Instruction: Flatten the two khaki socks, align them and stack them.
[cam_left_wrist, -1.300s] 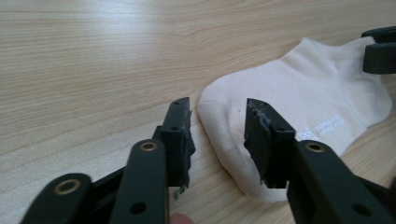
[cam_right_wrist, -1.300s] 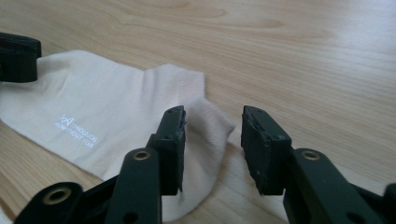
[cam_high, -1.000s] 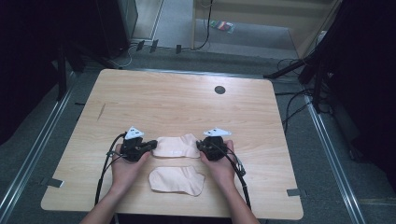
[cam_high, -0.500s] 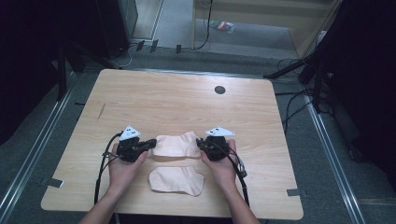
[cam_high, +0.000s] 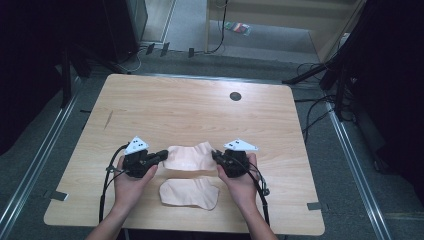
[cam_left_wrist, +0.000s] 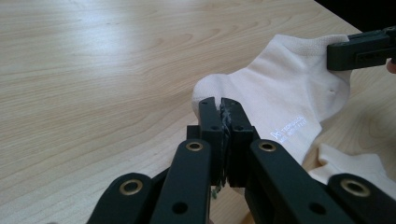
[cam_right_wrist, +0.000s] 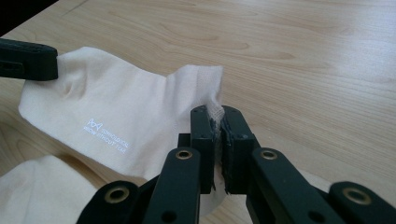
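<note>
Two cream socks are on the wooden table (cam_high: 150, 105). The farther sock (cam_high: 189, 157) hangs stretched between both grippers, just above the wood. My left gripper (cam_high: 162, 156) is shut on its toe end, and the jaws (cam_left_wrist: 219, 109) pinch the fabric (cam_left_wrist: 280, 88). My right gripper (cam_high: 216, 155) is shut on the cuff end, with the knit edge caught between its pads (cam_right_wrist: 218, 116). Small white lettering shows on the held sock (cam_right_wrist: 116, 107). The second sock (cam_high: 190, 193) lies flat near the front edge, between the person's wrists.
A small dark round hole (cam_high: 235, 96) sits in the far part of the tabletop. Cables trail from both grippers over the front edge. Dark equipment and floor cables surround the table. Bare wood stretches beyond the socks.
Both grippers have risen slightly with the farther sock and drawn a little apart, pulling it straighter. The nearer sock has not moved.
</note>
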